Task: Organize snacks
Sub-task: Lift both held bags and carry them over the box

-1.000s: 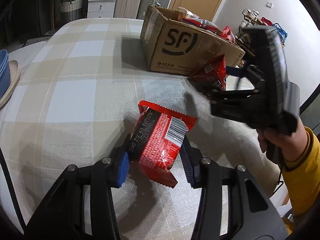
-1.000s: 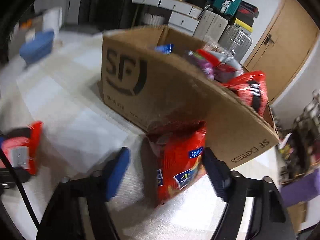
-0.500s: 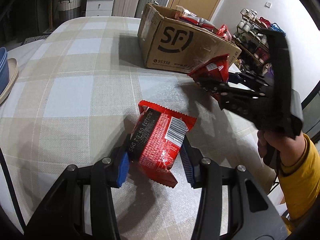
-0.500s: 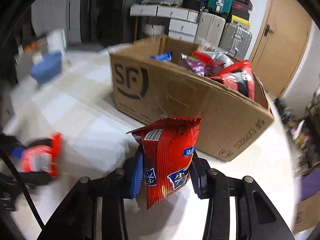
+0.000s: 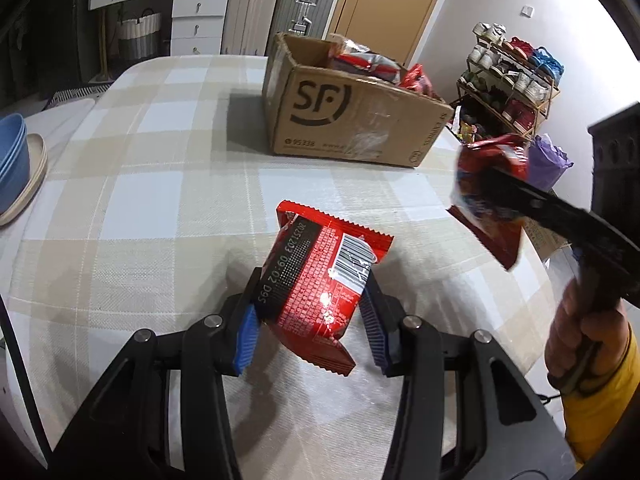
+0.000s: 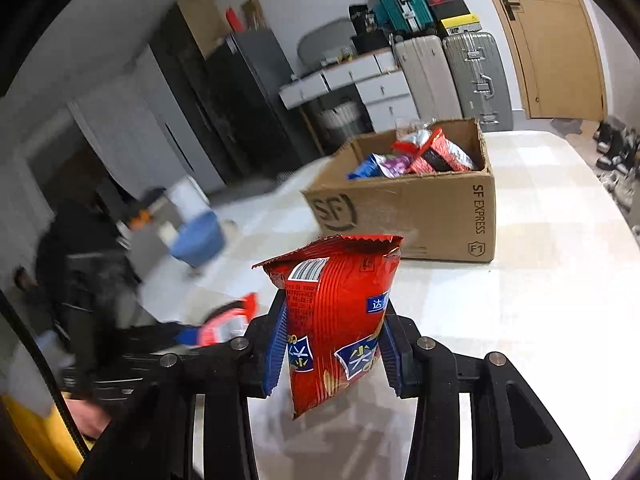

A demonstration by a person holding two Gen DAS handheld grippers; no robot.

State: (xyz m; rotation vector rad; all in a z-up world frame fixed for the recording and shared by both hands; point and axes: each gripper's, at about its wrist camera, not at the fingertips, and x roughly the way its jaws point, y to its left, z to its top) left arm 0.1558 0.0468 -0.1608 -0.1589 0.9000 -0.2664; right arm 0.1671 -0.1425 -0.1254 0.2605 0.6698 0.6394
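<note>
My left gripper (image 5: 310,320) is shut on a flat red snack packet with a barcode (image 5: 320,276), held just above the checked tablecloth. My right gripper (image 6: 332,344) is shut on a red chip bag with blue labels (image 6: 336,320) and holds it in the air in front of the box. In the left wrist view that bag (image 5: 488,196) hangs at the right in the right gripper. A cardboard SF box (image 5: 352,120) with several snacks inside stands at the far side of the table; it also shows in the right wrist view (image 6: 424,208).
Blue bowls on a beige plate (image 5: 16,168) sit at the table's left edge. A shoe rack (image 5: 516,80) and a purple bag (image 5: 548,160) stand off the right side. Suitcases (image 5: 280,8) and drawers (image 5: 196,16) line the far wall.
My right gripper closed on the chip bag beside the box, then lifted it and swung up and away. The left gripper stayed shut on its packet, nearly still.
</note>
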